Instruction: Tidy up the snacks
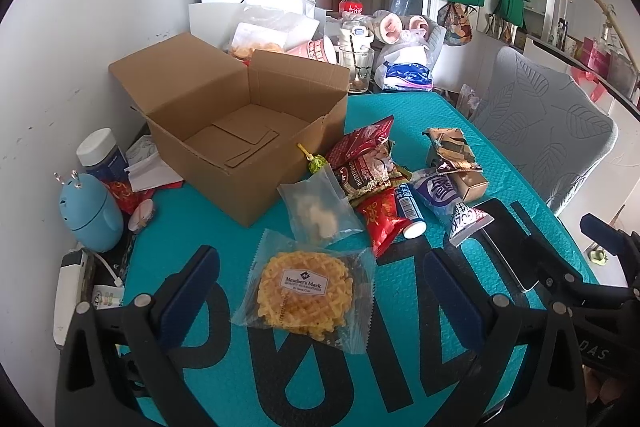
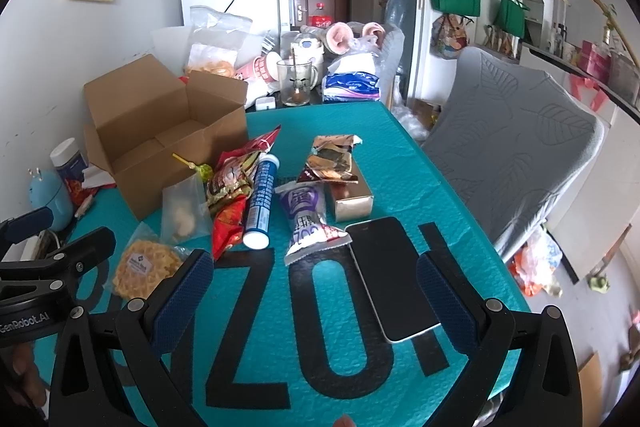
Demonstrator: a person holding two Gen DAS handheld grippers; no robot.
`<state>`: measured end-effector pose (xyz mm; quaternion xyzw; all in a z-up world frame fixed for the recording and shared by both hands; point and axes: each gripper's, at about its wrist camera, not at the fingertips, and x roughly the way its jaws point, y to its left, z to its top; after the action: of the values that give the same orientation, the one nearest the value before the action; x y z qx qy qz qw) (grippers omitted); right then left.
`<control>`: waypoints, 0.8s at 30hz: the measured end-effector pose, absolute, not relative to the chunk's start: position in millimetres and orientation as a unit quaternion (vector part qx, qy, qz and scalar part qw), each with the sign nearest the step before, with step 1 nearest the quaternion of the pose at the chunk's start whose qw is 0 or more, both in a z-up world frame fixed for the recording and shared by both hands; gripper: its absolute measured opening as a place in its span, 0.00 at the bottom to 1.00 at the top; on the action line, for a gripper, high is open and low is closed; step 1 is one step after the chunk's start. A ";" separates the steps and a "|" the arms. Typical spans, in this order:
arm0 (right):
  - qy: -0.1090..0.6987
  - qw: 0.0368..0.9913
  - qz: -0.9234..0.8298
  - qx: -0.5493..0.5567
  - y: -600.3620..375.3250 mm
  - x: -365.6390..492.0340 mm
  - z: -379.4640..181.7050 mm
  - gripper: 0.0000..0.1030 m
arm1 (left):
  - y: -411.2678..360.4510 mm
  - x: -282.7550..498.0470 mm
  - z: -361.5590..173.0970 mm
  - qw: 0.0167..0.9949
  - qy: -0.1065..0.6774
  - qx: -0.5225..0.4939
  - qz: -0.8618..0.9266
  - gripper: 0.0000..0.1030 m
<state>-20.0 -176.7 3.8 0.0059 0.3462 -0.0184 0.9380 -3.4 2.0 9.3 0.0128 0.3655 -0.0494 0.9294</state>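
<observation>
A cluttered home dining room: a teal mat [image 1: 400,115] with large black letters covers the table, and a white wall runs along the left. At the far left of the mat an open cardboard box [image 1: 240,131] stands upright and looks empty. To its right, in the middle of the mat, lies a loose heap of snacks: a clear bag of pale sweets [image 1: 320,211], red packets [image 1: 380,223], a blue tube [image 2: 262,203], a purple-and-white pouch [image 2: 308,219] and a small gold carton [image 2: 352,199]. A black phone [image 2: 394,275] lies near you on the right.

Your left gripper [image 1: 316,291] is wide open and holds nothing; it hovers with the wrapped waffle cookie [image 1: 306,293] lying flat between its fingers, not yet pinched. Your right gripper [image 2: 316,291] is also wide open and empty, over bare mat just beside the phone.

Sorting seems to be only starting, with nothing in the box. The next move probably calls for lowering the left fingers around the waffle, closing gently on the crinkly wrapper, then carrying it far left into the box.
</observation>
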 end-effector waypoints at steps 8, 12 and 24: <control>0.346 0.938 -0.013 0.004 -175.5 -21.4 3.0 1.00 | 1.1 -7.8 9.4 0.931 0.360 0.010 -0.051 1.00; 0.344 0.939 -0.011 0.004 -175.0 -23.8 3.9 1.00 | 1.2 -10.7 10.2 0.932 0.358 0.009 -0.053 1.00; 0.341 0.940 -0.003 0.004 -173.5 -34.3 4.7 1.00 | 2.7 -26.4 10.0 0.934 0.353 0.006 -0.054 1.00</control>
<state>-34.3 -173.5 4.7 0.0044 0.3412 -0.0028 0.9400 -26.4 2.7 10.0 0.0061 0.3526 -0.0540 0.9342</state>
